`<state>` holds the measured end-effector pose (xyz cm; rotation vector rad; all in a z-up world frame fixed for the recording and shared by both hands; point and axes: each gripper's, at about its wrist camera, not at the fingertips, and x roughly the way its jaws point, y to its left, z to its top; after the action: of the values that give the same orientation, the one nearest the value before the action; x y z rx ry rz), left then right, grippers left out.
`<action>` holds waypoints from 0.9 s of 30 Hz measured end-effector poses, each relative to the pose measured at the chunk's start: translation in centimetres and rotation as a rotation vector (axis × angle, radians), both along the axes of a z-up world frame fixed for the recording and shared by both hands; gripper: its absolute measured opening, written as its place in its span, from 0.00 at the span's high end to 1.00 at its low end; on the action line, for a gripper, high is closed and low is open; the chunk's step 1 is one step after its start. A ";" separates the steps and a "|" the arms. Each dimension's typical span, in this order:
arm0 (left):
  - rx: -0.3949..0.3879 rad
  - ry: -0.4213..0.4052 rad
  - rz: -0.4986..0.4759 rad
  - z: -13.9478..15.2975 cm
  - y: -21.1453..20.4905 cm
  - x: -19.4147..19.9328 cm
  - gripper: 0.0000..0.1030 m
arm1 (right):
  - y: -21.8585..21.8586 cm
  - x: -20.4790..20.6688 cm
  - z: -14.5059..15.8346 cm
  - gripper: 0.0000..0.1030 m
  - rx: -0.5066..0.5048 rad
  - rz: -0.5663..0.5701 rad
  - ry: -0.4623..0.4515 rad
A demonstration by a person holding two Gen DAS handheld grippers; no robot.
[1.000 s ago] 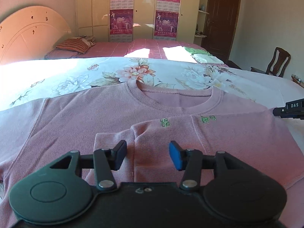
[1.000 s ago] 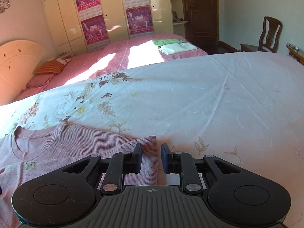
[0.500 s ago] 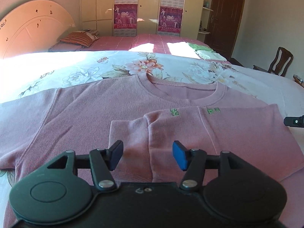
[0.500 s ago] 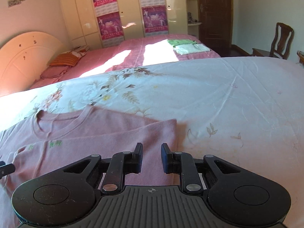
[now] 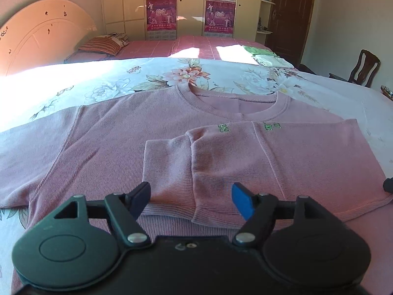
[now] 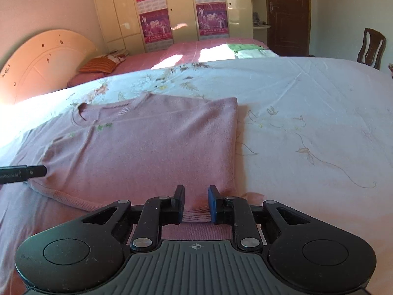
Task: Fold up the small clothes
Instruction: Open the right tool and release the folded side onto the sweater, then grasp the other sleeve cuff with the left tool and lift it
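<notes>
While a second bed (image 5: 196, 46) with a striped pillow (image 5: 103, 45) and folded linens (image 5: 267, 57) is seen beyond, along with a wooden chair (image 5: 366, 67), nothing is set between the tools and the garment. A pink sweater (image 5: 127, 132) is spread on the floral sheet (image 5: 98, 83), one sleeve folded across its chest. Above it the left gripper (image 5: 191, 198) is held wide open, gripping nothing. The right gripper (image 6: 196, 202) is held narrowly parted at the sweater's folded side edge, pink fabric seen between the fingers; a firm pinch cannot be told.
</notes>
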<state>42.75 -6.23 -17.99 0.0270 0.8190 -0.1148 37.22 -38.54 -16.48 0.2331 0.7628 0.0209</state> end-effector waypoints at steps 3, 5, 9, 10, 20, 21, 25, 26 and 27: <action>-0.025 0.032 -0.005 0.2 0.3 -0.1 0.29 | 0.2 0.2 -0.3 0.62 0.040 -0.015 0.039; -0.040 0.020 -0.005 0.9 0.8 -0.7 0.29 | 0.6 -0.2 0.7 0.62 0.063 -0.001 0.003; -0.048 -0.015 0.033 2.4 2.9 -2.3 0.27 | 2.5 -0.1 2.3 0.62 0.070 0.045 -0.038; -0.056 -0.019 0.050 2.8 3.7 -2.7 0.27 | 3.2 0.0 2.6 0.62 0.073 0.058 -0.044; -0.103 -0.042 0.212 4.3 13.4 -4.6 0.28 | 13.9 1.1 3.2 0.62 0.099 0.235 -0.057; -0.107 -0.040 0.229 4.2 14.6 -4.6 0.28 | 14.8 1.2 3.2 0.62 0.097 0.240 -0.057; -0.121 -0.035 0.304 3.9 19.2 -4.8 0.28 | 18.3 2.3 3.0 0.62 0.088 0.251 -0.044; -0.123 -0.029 0.324 3.7 20.6 -4.9 0.28 | 19.3 2.8 2.8 0.62 0.084 0.255 -0.039; -0.126 -0.025 0.345 3.5 22.0 -4.9 0.29 | 20.1 3.1 2.7 0.62 0.082 0.257 -0.037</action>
<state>37.86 15.78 -14.45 -0.2309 0.7788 0.1591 40.30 -18.42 -13.79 0.2104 0.7516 0.2998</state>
